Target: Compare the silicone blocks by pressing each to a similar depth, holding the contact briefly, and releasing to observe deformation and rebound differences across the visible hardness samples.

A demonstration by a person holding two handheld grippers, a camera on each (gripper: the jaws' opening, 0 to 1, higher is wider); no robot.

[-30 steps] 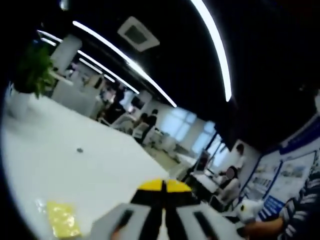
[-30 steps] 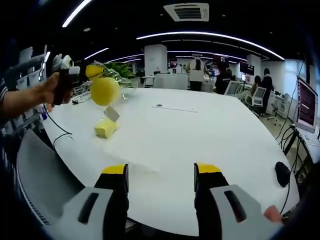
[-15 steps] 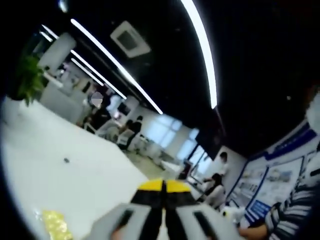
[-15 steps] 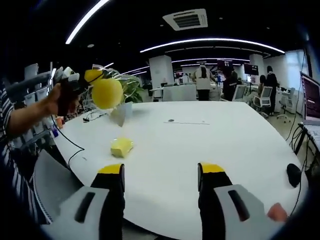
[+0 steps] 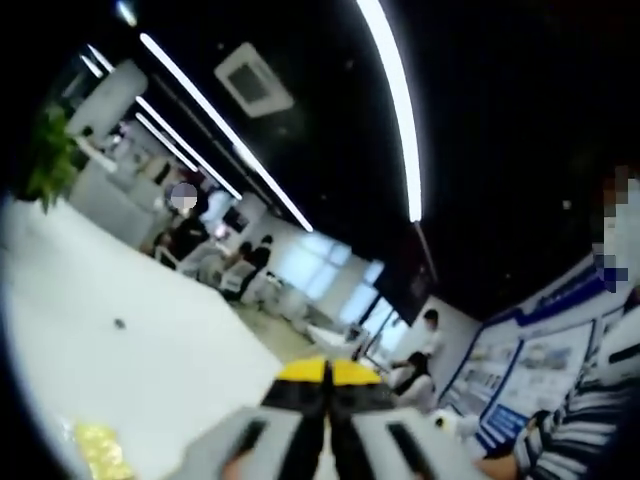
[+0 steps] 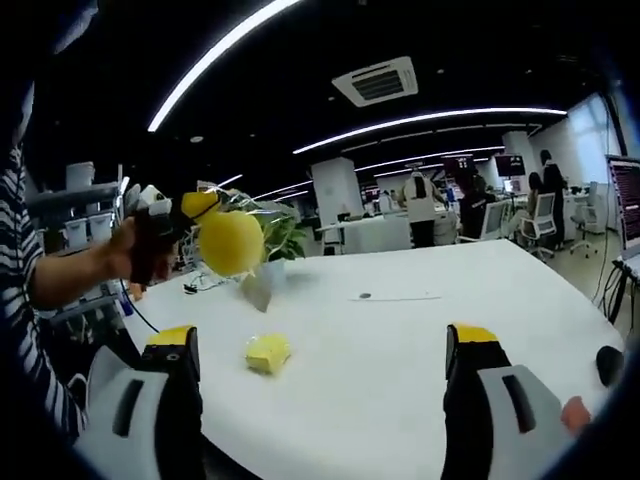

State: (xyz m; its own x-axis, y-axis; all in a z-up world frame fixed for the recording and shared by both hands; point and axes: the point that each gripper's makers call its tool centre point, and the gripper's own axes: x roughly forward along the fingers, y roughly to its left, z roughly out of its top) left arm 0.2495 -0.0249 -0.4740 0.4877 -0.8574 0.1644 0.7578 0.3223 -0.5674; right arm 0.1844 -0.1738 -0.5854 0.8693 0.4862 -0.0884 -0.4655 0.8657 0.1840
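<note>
- Left gripper (image 5: 327,378): in its own view the yellow-tipped jaws rise from 6 o'clock and meet tip to tip, with nothing seen between them.
- In the right gripper view that same gripper (image 6: 190,207) comes in at 9 o'clock, held up in a hand (image 6: 135,255) above the table (image 6: 400,340); a yellow ball (image 6: 231,242) sits at its tips, off the tabletop. Whether the jaws grip the ball, I cannot tell.
- Right gripper (image 6: 322,350): jaws spread wide at 7 and 5 o'clock, holding nothing, over the near edge of the table.
- Block (image 6: 267,353): a small yellow piece lying flat on the white table, at 7 o'clock from centre in the right gripper view, just beside the left-hand jaw and apart from it. In the left gripper view it lies at 7 o'clock (image 5: 97,447), blurred.
- A plant (image 6: 283,236) stands behind the ball at the far edge of the table.
- A dark mouse (image 6: 609,364) lies at 4 o'clock on the table.
- A striped sleeve (image 5: 570,435) shows at 4 o'clock in the left gripper view.
</note>
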